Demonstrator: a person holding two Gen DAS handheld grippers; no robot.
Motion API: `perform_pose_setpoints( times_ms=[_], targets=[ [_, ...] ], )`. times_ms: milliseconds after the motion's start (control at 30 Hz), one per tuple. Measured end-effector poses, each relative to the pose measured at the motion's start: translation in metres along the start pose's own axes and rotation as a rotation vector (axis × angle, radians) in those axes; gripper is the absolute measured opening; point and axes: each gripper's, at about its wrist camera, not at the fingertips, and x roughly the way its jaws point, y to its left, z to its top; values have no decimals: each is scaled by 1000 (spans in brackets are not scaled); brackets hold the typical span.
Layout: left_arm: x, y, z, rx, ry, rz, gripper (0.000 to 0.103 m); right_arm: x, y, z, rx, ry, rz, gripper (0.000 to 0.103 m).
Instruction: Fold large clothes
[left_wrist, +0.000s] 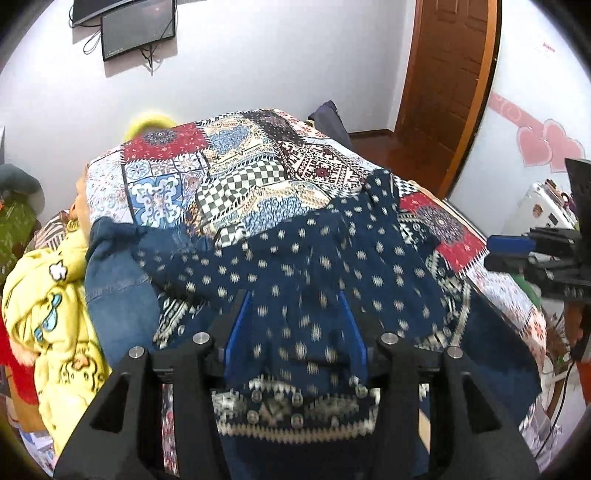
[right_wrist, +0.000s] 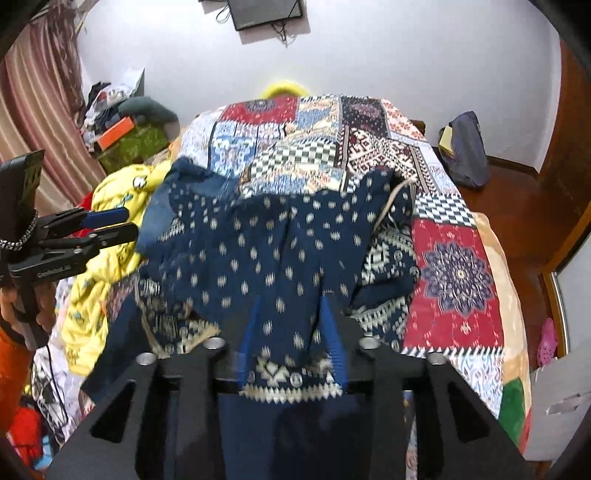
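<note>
Both tools stand partly open. The left tool (left_wrist: 295, 321) has the navy dotted garment (left_wrist: 314, 258) lying between its blue fingers (left_wrist: 238, 325), and so does the right tool (right_wrist: 291, 325); whether the pads press the blurred cloth cannot be told. The garment is spread across a bed under a patchwork quilt (left_wrist: 236, 173). A yellow printed cloth (left_wrist: 55, 295) is heaped at the bed's left edge. Beyond are a white wall, a wall screen (left_wrist: 138, 27) and a brown door (left_wrist: 443, 74).

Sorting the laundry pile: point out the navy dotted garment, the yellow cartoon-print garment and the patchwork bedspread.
navy dotted garment (left_wrist: 295, 266): left wrist view, spread middle.
yellow cartoon-print garment (left_wrist: 51, 306): left wrist view, crumpled folds.
patchwork bedspread (right_wrist: 458, 280): right wrist view, red patch.
</note>
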Motion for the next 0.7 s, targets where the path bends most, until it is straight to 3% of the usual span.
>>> perform_pose_setpoints(
  times_ms=[167,433,600,700],
  targets=[
    [45,-6,-2,5,67,-23,47,30,-1,0,15,45,14,43],
    [90,-7,-47,-30,186,-47,48,101,-26,-29,31,242,-79,43],
    [80,-13,-67,5,161,-9,51,100,-42,-40,96,268,-35,48],
    [62,-16,-73,19,125,-18,59,88,-47,-40,101,267,-35,48]
  ],
)
